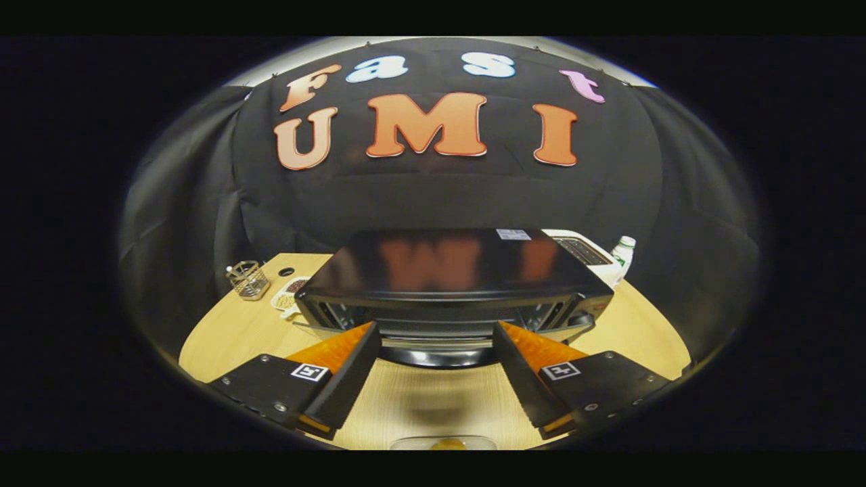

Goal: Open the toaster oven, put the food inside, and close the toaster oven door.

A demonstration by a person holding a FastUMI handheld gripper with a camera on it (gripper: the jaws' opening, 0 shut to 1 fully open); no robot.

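1. Toaster oven (pixel 446 270): stood mid-tabletop (pixel 649 325), its door handle (pixel 436 343) just ahead of the fingers.
2. Gripper (pixel 436 352): fingers spread wide, holding nothing.
3. Food dish (pixel 443 443): lay beneath the gripper.
4. Risk: a pull on the handle likely slides the oven toward that dish.

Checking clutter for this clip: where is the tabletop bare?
Bare wooden table lies between the open gripper fingers, from the black toaster oven to the clear food container. Crowded left of the oven: wire basket, white dish.

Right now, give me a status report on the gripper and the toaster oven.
Gripper open, fingers either side of door handle. Black toaster oven on wooden table, door ajar. Nothing in the way.
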